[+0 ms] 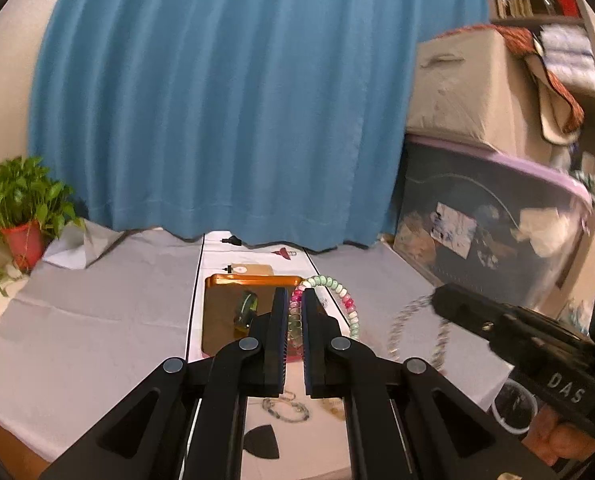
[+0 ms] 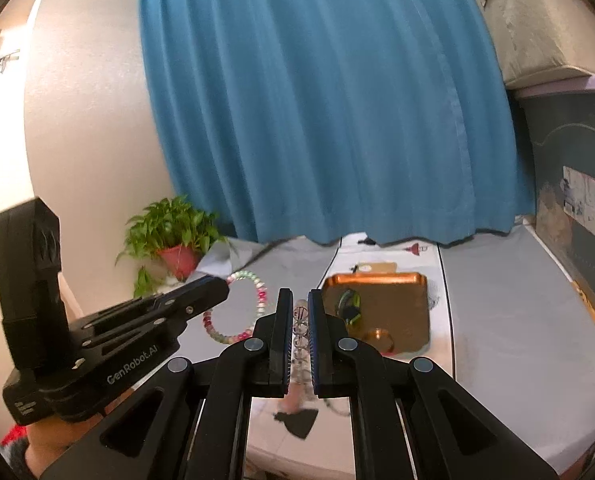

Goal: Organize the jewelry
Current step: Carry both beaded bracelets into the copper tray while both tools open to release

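My left gripper (image 1: 295, 294) is shut on a pink, white and green beaded bracelet (image 1: 347, 300) and holds it above the table, beside the orange tray (image 1: 253, 280); the bracelet also shows in the right wrist view (image 2: 257, 286). My right gripper (image 2: 299, 296) is shut on a clear crystal bead bracelet (image 2: 300, 334), which hangs blurred in the left wrist view (image 1: 417, 328). The tray (image 2: 393, 280) holds a green-and-black ring-like piece (image 2: 349, 306) and an amber ring (image 2: 381, 338). A thin chain bracelet (image 1: 287, 408) lies on the white mat below.
A grey cloth (image 1: 97, 320) covers the table with a white mat (image 1: 253, 252) down the middle. A potted plant (image 1: 21, 216) stands at the back left, a blue curtain (image 1: 225, 100) behind, storage bins (image 1: 489, 232) on the right. A dark triangular piece (image 1: 261, 438) lies near the front.
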